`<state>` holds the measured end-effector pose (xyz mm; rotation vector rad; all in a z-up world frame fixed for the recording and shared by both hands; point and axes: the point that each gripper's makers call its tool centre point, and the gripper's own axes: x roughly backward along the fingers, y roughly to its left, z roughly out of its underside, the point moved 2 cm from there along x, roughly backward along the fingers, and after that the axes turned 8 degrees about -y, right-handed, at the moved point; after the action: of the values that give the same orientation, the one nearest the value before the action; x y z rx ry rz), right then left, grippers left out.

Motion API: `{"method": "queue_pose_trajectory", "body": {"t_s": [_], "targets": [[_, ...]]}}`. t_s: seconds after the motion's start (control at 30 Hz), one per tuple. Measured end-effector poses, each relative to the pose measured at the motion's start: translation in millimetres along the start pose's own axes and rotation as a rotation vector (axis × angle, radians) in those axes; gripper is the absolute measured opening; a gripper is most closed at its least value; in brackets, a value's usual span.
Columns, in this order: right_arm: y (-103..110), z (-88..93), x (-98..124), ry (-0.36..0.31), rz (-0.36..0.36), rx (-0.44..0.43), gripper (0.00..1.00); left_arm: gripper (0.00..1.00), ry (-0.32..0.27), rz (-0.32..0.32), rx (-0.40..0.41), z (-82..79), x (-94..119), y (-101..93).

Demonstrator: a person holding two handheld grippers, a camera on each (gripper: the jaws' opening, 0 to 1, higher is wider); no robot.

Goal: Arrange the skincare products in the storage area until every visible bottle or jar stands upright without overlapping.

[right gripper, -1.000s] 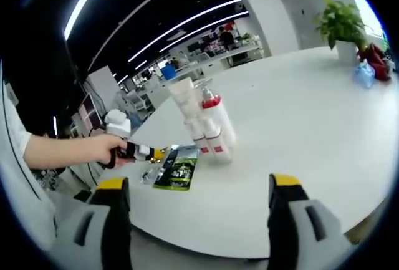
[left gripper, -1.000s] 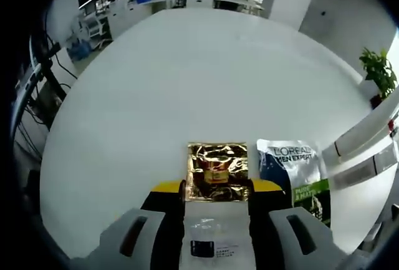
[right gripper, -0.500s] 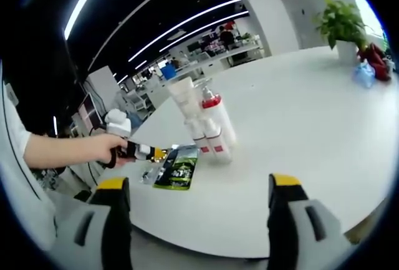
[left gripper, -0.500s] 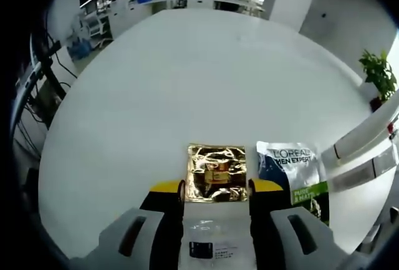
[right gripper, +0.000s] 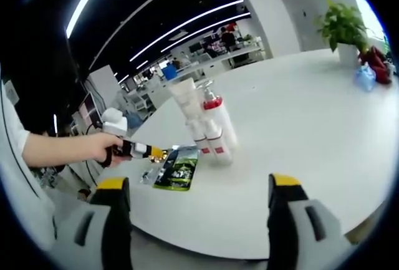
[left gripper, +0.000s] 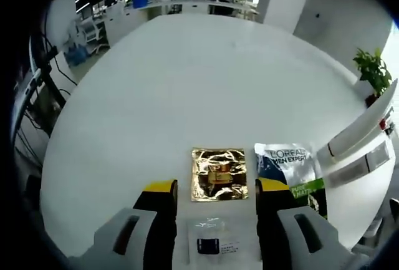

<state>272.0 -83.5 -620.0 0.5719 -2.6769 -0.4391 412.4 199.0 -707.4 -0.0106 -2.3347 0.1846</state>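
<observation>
My left gripper (left gripper: 216, 190) hangs open just above the white table (left gripper: 187, 83). A gold foil sachet (left gripper: 218, 174) lies flat just past its yellow tips, and a clear sachet (left gripper: 214, 245) lies between the jaws. To the right lies a L'Oreal sachet (left gripper: 290, 170), with white bottles (left gripper: 356, 140) at the view's right edge. My right gripper (right gripper: 198, 186) is open and empty, well back from the table edge. Ahead of it stand a white tube (right gripper: 184, 95), a red-collared pump bottle (right gripper: 216, 117) and two small bottles (right gripper: 209, 142), close together and upright.
In the right gripper view a person's hand (right gripper: 93, 148) holds the left gripper (right gripper: 140, 150) over the sachets (right gripper: 181, 167) near the table's left edge. A potted plant (right gripper: 341, 30) and a blue bag (right gripper: 365, 73) stand at the far right. Office desks fill the background.
My left gripper has lifted and drawn back a little from the gold sachet, which now lies wholly ahead of the tips. The jaws stand slightly wider. The right gripper has not moved.
</observation>
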Motion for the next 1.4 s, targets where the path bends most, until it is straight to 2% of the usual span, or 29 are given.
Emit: {"method": "queue_pose_trajectory", "body": {"t_s": [0.17,0.27,0.6,0.93,1.0,1.1,1.4], "targets": [[1.1,-1.0,0.1,-0.005,-0.003,0.011,0.92,0.55,-0.012,0.050,-0.032,-0.3,12.3,-2.0],[1.6,-1.8,0.2,-0.010,-0.004,0.018,0.92,0.60,-0.015,0.072,-0.095,2.2,20.7,1.3],[3.5,-3.7,0.5,-0.021,-0.012,0.040,0.93,0.71,-0.039,0.128,-0.127,10.8,55.7,13.8],[7.4,-6.4,1.8,-0.042,-0.029,0.064,0.94,0.75,-0.071,0.198,-0.204,24.0,88.6,20.4],[7.5,-6.3,1.8,-0.042,-0.030,0.067,0.94,0.76,-0.089,0.237,-0.211,27.6,95.9,17.6],[8.2,-6.7,2.0,-0.045,-0.032,0.074,0.95,0.83,-0.154,0.288,-0.226,28.1,105.8,12.3],[10.1,-4.6,0.9,-0.031,-0.044,0.081,0.94,0.95,-0.235,0.337,-0.240,36.7,124.4,13.9]]}}
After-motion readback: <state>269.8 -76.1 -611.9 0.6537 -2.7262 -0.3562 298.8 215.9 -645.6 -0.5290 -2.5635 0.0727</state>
